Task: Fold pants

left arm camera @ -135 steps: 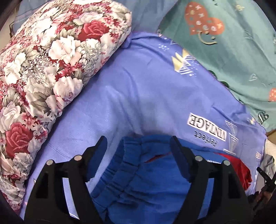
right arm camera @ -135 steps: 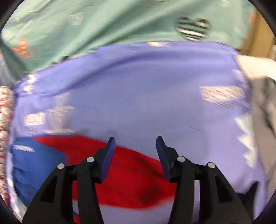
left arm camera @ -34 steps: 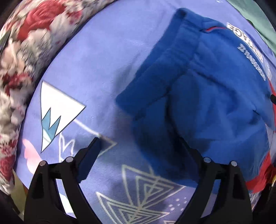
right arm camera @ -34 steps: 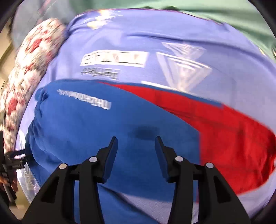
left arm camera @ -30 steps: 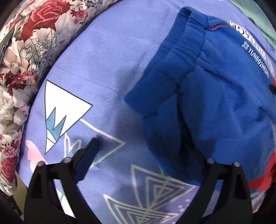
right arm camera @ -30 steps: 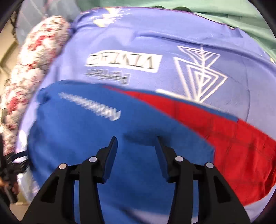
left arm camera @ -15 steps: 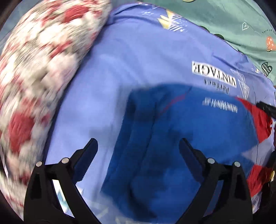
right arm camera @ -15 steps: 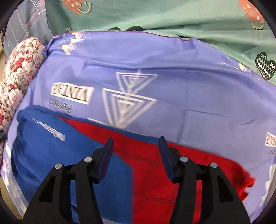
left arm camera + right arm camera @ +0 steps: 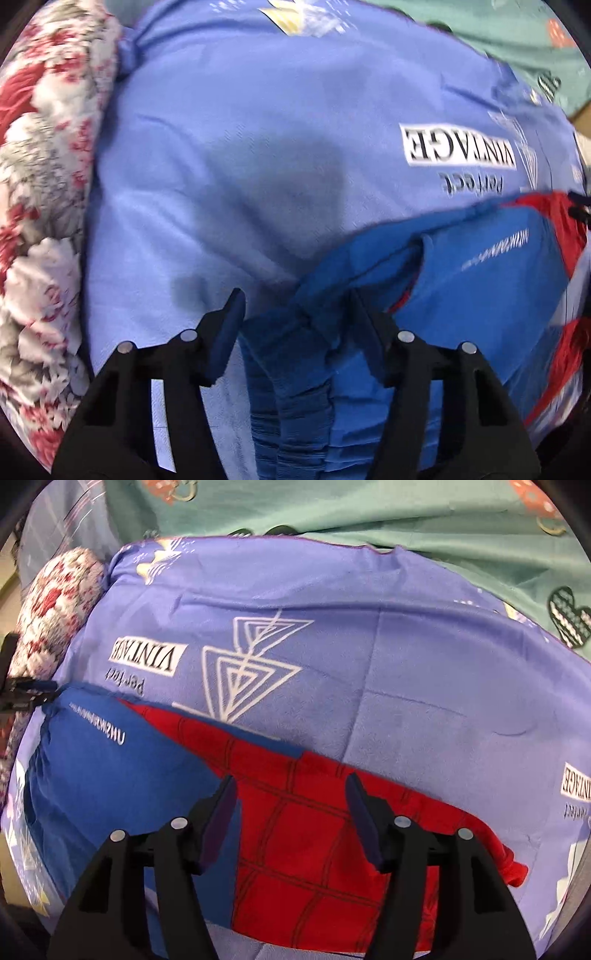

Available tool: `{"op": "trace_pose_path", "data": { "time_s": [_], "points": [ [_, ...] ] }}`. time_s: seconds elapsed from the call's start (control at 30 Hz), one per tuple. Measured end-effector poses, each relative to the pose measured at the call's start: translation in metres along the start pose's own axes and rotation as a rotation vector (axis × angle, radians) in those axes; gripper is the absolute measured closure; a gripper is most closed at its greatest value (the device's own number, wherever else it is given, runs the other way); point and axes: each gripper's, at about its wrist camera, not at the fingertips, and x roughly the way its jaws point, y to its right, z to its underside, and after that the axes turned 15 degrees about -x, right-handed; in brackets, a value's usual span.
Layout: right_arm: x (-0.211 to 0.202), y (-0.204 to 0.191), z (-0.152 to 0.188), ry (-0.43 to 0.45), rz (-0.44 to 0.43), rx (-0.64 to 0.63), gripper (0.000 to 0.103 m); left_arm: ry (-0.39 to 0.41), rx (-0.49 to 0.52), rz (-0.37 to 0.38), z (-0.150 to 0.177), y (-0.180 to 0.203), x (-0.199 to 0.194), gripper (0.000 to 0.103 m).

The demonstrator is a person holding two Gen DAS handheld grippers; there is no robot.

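The pants lie on the bed, blue at the waist with white lettering and red with a dark web pattern down the leg. In the left wrist view my left gripper points steeply down at the gathered blue waistband. Its jaws are closing, and the bunched band sits between them. My right gripper hangs over the red leg part. Its jaws are opening, and nothing is between its fingers. The pants' near edge is hidden behind both grippers.
A lilac-blue sheet printed with "VINTAGE" and triangles covers the bed. A floral pillow lies along the left side. A green blanket with hearts lies at the far side. Bare sheet stretches beyond the pants.
My left gripper swung from the sheet beside the pants onto the waistband, and its jaws narrowed around it. My right gripper slid from the blue part to the red leg, its jaws widening.
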Motion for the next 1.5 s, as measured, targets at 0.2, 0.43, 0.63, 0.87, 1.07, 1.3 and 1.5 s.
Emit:
{"op": "trace_pose_path", "data": {
  "time_s": [0.2,0.43,0.63,0.87,1.07,1.3,1.5],
  "points": [
    [0.015,-0.015,-0.020,-0.037,0.008,-0.161,0.028,-0.054,0.035,0.035,-0.005,-0.004,0.005,0.039],
    [0.046,-0.022,-0.037,-0.138,-0.009,-0.300,0.028,-0.099,0.051,0.064,-0.012,-0.007,0.005,0.034],
    [0.060,-0.030,-0.037,-0.163,-0.003,-0.367,0.030,-0.136,0.008,0.137,-0.013,-0.019,0.002,0.028],
    [0.055,-0.033,-0.036,-0.178,-0.050,-0.391,0.081,-0.164,0.030,0.184,-0.016,-0.024,-0.009,0.018],
    [0.056,-0.030,-0.033,-0.163,-0.050,-0.361,0.081,-0.191,0.126,0.134,-0.011,-0.001,0.001,0.015],
    [0.058,-0.032,-0.034,-0.174,-0.036,-0.354,0.081,-0.220,0.219,0.037,-0.003,0.012,0.017,0.059],
    [0.051,-0.023,-0.037,-0.167,-0.091,-0.255,0.098,-0.195,0.237,0.063,-0.006,0.012,-0.005,0.077]
  ]
}}
